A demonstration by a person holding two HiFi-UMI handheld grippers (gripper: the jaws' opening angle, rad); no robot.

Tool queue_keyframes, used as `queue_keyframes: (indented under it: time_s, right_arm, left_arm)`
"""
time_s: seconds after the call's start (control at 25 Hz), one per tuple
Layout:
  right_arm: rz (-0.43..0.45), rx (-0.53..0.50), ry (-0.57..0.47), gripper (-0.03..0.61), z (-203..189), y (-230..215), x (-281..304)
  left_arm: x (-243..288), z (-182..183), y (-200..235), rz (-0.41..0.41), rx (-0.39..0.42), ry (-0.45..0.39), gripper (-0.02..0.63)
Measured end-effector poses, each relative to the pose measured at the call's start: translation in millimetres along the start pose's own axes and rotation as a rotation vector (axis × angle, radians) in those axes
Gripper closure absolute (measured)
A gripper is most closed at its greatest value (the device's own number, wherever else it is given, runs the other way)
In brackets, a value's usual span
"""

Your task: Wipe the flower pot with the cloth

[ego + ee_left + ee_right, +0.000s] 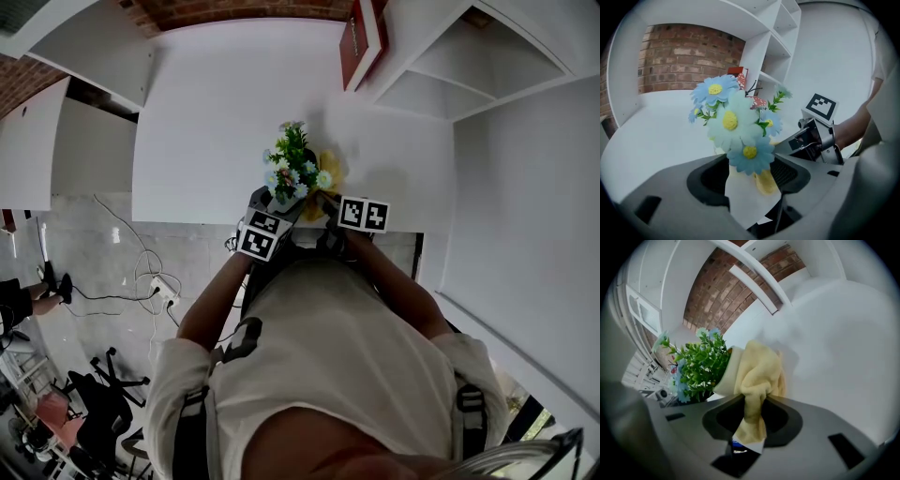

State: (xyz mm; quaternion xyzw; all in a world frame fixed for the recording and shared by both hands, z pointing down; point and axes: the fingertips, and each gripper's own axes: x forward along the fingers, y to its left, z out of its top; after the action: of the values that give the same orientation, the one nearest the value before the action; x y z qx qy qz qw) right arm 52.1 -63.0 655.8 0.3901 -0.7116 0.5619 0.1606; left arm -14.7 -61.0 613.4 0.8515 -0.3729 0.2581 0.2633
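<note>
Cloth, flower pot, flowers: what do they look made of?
Cloth: soft pale-yellow textile, likely microfibre or terry. It has a fuzzy nap and bunches into limp folds.
Flower pot: smooth matte white, probably plastic or glazed ceramic. The look doesn't settle which.
Flowers: appear artificial, with fabric petals and plastic leaves. The colour is flat and uniform and the shapes are stiff.

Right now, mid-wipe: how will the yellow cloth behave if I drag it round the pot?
Likely floppy: the cloth bunches and folds in the jaws of the right gripper. Probably light and grippy, not slippery, since it looks plush. It may snag the flowers beside the flower pot.
</note>
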Motion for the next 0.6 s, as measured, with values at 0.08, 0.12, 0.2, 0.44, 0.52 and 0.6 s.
queue_keyframes:
  time_s: [0.08, 0.12, 0.2, 0.44, 0.52, 0.6]
  right_arm:
    - [-0.003, 0.009, 0.005, 0.468, 1, -1, 1]
    - [-0.003, 0.012, 0.005, 0.468, 3, -1, 0]
    - [0.005, 0.007, -0.009, 0.469, 11, 2, -7]
    - [0.107, -0.024, -0.108, 0.469, 44, 35, -29]
    - [0.111, -0.045, -0.117, 0.469, 48, 40, -30]
    - [0.114, -0.046, -0.128, 0.469, 51, 41, -30]
  left_arm:
    - [0, 0, 0, -0.008, -0.02, 0.0, 0.337]
    - [0, 0, 0, -0.015, -0.027, -0.003, 0.339]
    - [3, 1, -4, -0.04, -0.035, -0.004, 0.339]
    - [17, -1, -32, -0.138, -0.011, 0.034, 0.364]
    - [23, 0, -38, -0.147, 0.001, 0.034, 0.365]
    - [27, 1, -41, -0.156, 0.004, 0.039, 0.365]
